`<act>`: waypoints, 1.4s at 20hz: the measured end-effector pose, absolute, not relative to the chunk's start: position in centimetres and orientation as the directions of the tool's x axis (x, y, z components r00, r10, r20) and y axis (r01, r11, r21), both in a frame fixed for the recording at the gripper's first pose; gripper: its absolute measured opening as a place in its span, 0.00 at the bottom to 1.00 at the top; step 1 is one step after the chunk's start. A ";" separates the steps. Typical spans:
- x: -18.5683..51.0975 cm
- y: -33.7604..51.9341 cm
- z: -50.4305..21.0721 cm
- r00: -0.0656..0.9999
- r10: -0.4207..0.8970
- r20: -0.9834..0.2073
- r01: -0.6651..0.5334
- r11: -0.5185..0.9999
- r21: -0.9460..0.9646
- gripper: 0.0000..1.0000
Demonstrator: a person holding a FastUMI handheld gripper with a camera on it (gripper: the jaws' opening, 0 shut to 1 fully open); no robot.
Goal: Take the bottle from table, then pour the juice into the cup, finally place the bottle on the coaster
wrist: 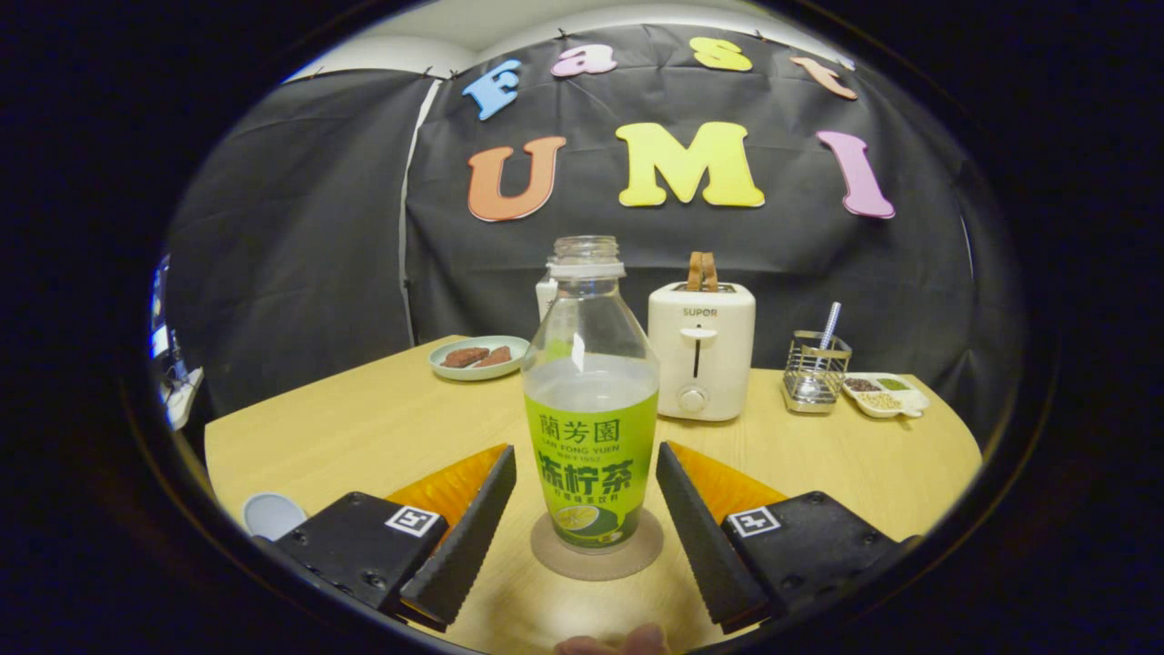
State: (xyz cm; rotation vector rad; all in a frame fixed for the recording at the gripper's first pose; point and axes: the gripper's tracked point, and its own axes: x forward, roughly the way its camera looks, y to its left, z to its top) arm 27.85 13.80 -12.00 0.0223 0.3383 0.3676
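**Now: bottle on coaster, fingers apart**

Bottle (591, 400) stands upright on the round coaster (637, 557), cap off, green label facing the cam, clear liquid approx halfway up. Gripper (587, 528) is spread wide; its fingers (464, 537) flank the bottle's base w/ a gap on each side, touching nothing. Jaws released.

Beyond the bottle on the wooden table (364, 428): white toaster (701, 350) w/ bread in the slots, just right of the bottle. Wire holder (816, 371) w/ a striped straw further right, beside a small divided dish (887, 394). Plate w/ brown pieces (478, 357) back left. White object behind bottle neck, can't tell what. Pale round item (271, 514) next to left finger.
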 end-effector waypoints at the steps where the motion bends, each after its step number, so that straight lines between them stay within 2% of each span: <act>1: 27.4 13.5 -11.8 0.880 0.351 -0.321 -0.341 0.936 0.088 1.00; 7: 20.9 11.6 -9.3 0.906 0.312 -0.287 -0.315 0.948 0.035 1.00; 17: 1.0 7.2 -1.9 0.975 0.195 -0.108 -0.200 0.979 -0.036 1.00; 23: -5.1 5.9 -1.1 0.989 0.134 -0.058 -0.135 0.991 -0.015 1.00; 28: -7.3 4.9 -0.8 0.994 0.094 -0.049 -0.092 0.995 0.024 1.00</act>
